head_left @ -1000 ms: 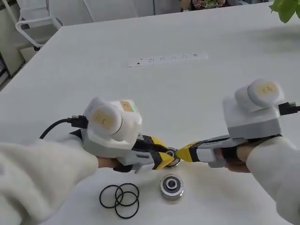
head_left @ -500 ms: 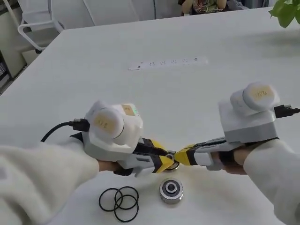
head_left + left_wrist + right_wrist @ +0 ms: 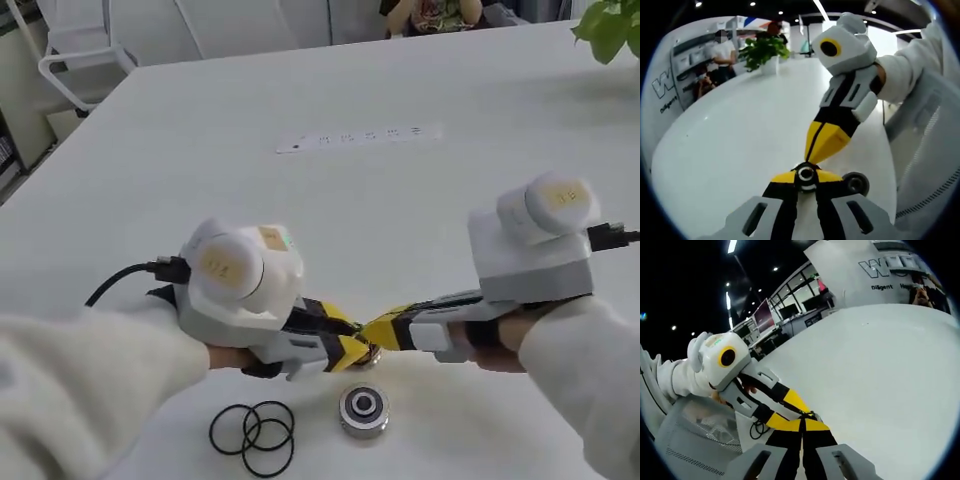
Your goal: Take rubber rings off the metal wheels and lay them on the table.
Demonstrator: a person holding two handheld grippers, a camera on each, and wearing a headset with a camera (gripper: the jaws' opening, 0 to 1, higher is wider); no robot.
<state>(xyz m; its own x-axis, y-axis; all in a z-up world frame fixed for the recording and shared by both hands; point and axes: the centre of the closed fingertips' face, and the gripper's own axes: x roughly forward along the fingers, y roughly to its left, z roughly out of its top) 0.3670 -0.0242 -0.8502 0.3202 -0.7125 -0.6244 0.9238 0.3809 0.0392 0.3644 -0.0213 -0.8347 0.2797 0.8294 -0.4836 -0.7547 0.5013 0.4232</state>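
Observation:
My left gripper (image 3: 352, 349) is shut on a small metal wheel (image 3: 806, 176) and holds it just above the table. My right gripper (image 3: 378, 334) meets it tip to tip. Its jaws are shut on a thin black rubber ring (image 3: 809, 414) at that wheel's rim. In the left gripper view the right gripper (image 3: 809, 159) comes down from above onto the wheel. A second metal wheel (image 3: 363, 410) lies flat on the table just in front of the tips, also seen as the wheel (image 3: 856, 183). Three loose black rubber rings (image 3: 252, 431) lie overlapping to its left.
A white power strip (image 3: 360, 136) lies further back on the white table (image 3: 420, 220). A black cable (image 3: 120, 278) trails from the left gripper. A potted plant (image 3: 608, 22) stands at the far right corner, and a white chair (image 3: 75, 50) at the far left.
Both grippers have stayed tip to tip at the held wheel, shifting only slightly. The wheel and rings on the table have not moved.

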